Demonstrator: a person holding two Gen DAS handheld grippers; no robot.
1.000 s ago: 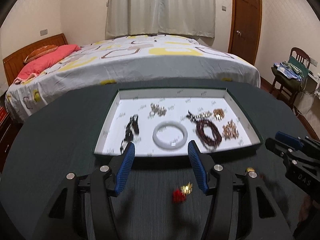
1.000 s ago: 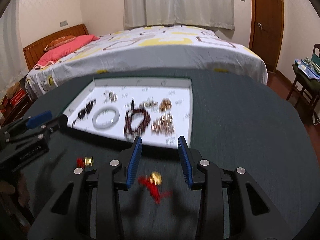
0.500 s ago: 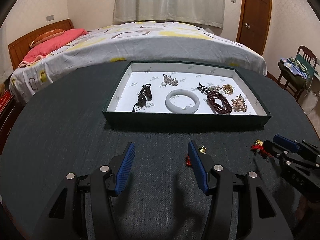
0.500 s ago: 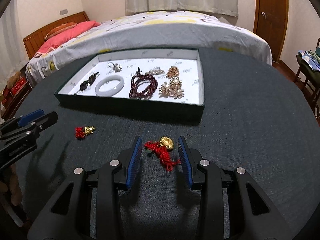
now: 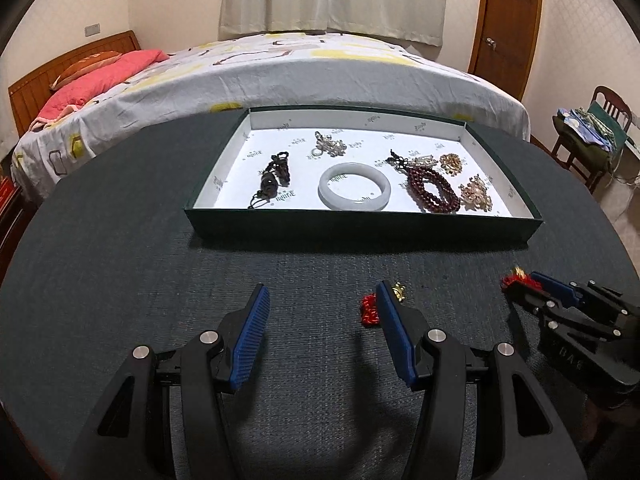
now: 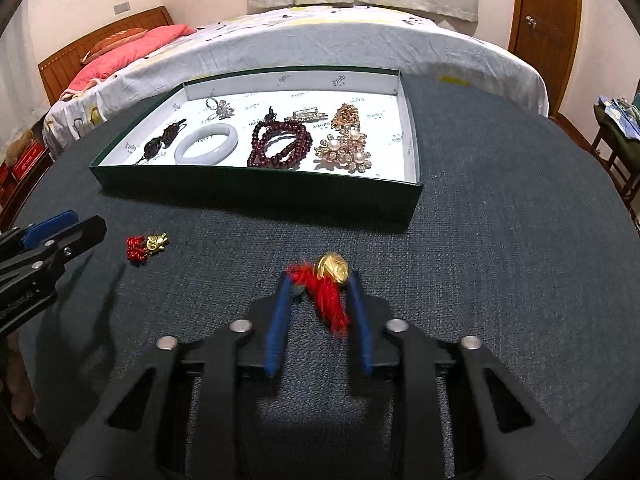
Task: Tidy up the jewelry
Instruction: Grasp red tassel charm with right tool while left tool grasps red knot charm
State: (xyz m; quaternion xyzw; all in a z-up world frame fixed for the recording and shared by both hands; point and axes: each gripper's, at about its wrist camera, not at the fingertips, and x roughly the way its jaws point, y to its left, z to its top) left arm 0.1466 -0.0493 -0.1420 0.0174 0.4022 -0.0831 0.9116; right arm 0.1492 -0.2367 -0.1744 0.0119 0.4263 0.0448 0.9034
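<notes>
A dark green tray (image 5: 360, 229) (image 6: 256, 188) with a white floor holds a white bangle (image 5: 354, 186) (image 6: 206, 144), a dark red bead bracelet (image 5: 432, 190) (image 6: 280, 146) and several other pieces. On the dark cloth in front lies a gold bead charm with a red tassel (image 6: 332, 280). My right gripper (image 6: 318, 278) (image 5: 518, 286) straddles it. Its jaws are closing, and the pads touch the charm on both sides. A smaller red and gold charm (image 5: 370, 310) (image 6: 146, 245) lies just outside the right finger of my left gripper (image 5: 322, 290), which stands open with nothing between its fingers.
The round table (image 5: 120, 240) is covered in dark cloth, and its edge curves close on the left and right. Behind it are a bed (image 5: 320, 68), a wooden door (image 5: 508, 20) and a chair piled with clothes (image 5: 592, 132).
Both grippers came down towards the table. The right jaws narrowed around the tassel charm. The left jaws kept their width beside the small charm.
</notes>
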